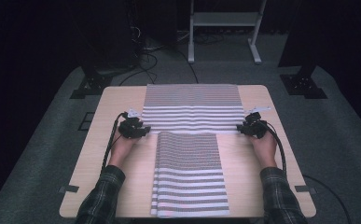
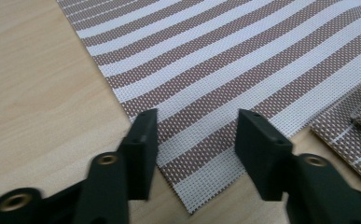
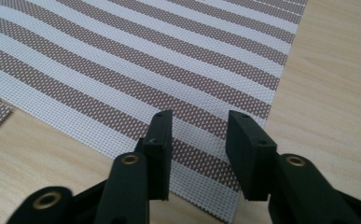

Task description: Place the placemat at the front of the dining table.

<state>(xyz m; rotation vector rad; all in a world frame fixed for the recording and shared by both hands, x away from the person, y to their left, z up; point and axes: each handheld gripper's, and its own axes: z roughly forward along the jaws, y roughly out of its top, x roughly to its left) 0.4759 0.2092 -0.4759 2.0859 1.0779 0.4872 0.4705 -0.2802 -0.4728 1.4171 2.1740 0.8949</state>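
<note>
While both grippers sit at the near corners of the far brown-and-white striped woven placemat (image 1: 192, 108), nothing is held — the left gripper (image 2: 197, 140) has its jaws partly apart with the mat's near-left corner lying flat right between them, and the right gripper (image 3: 199, 140) is the same at the near-right corner. A second striped woven mat (image 1: 190, 172) lies just inboard of both tools, nearer the person, on the light wooden table (image 1: 122, 100). To do this well I'd say slide one jaw under each corner edge and pinch both sides together — uneven grabs will skew the weave. No brand, label or readable writing anywhere on the mats.
</note>
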